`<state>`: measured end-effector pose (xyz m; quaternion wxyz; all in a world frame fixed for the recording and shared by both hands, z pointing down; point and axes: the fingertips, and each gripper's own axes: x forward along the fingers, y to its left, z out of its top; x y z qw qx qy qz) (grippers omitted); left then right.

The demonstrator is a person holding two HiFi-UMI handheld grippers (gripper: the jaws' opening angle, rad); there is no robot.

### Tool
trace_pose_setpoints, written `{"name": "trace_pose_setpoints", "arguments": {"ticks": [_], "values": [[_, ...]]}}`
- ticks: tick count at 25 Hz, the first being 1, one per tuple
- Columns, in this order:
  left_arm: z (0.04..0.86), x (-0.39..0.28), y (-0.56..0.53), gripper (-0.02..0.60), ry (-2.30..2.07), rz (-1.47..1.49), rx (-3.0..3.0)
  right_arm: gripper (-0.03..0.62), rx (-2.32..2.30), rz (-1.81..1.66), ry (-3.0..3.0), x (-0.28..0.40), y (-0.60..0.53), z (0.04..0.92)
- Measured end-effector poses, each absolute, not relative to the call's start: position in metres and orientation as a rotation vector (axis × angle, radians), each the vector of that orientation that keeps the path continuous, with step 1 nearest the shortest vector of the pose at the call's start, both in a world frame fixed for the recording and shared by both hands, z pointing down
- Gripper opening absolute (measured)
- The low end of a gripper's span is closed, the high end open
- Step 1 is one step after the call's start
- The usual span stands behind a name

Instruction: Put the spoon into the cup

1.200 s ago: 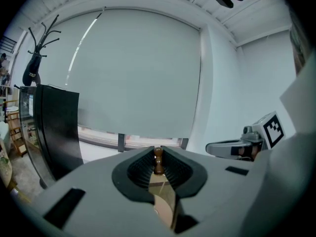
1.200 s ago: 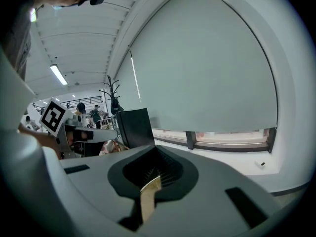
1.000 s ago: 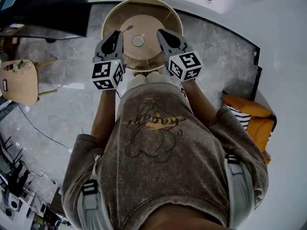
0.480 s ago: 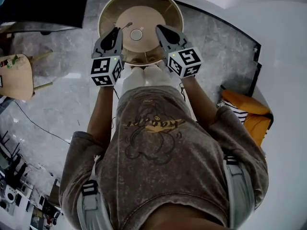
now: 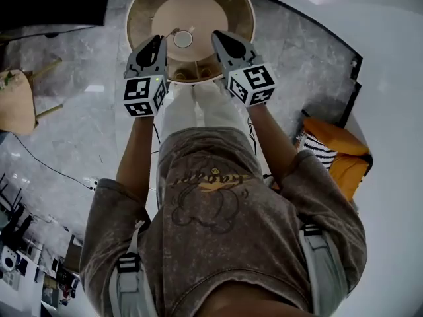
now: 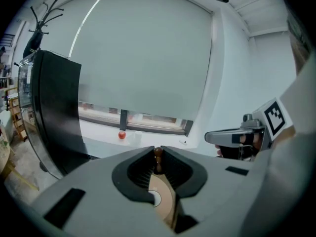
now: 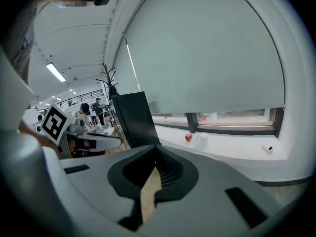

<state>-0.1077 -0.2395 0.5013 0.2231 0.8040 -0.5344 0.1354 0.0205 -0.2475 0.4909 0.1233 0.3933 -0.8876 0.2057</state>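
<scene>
The spoon [image 6: 158, 154] is clamped between the tips of the left tongs [image 5: 158, 39]. In the left gripper view a dark, beaded piece of it is seen pinched where the two jaws almost meet. In the head view a thin part of it is seen sticking out past the tips toward the upper right of the frame.

The jaws of the right tongs [image 7: 155, 149] are brought together at their tips, and nothing is seen between them.

The cup [image 5: 183, 39] is stood upright on the round wooden counter [image 5: 135, 12] in the upper middle of the head view, with its white rim shown from above. It is placed between the two tongs and nearer the left one. Through the gap under the left jaws, part of that rim is also made out, low in the left gripper view.

The coming move is judged to turn on one relation. The free end of the spoon lies just up and left of the cup's mouth in the head view, and its long axis is slanted toward the upper right. The left hand is therefore the one placed to act. A small shift toward the lower right of the frame, and a tipping of the spoon toward upright, would be needed. How high the spoon is held above the rim cannot be told.
</scene>
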Motion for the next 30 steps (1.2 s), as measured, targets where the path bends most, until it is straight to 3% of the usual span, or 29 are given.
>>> {"name": "trace_pose_setpoints", "arguments": {"ticks": [13,30], "values": [[0.572,-0.108,-0.246,0.049,-1.474,0.407,2.147,0.017,1.123,0.676,-2.545,0.017,-0.254,0.557],[0.652,-0.107,-0.247,0.049,-1.406,0.49,2.058,0.017,1.067,0.717,-2.542,0.002,-0.241,0.569]]}}
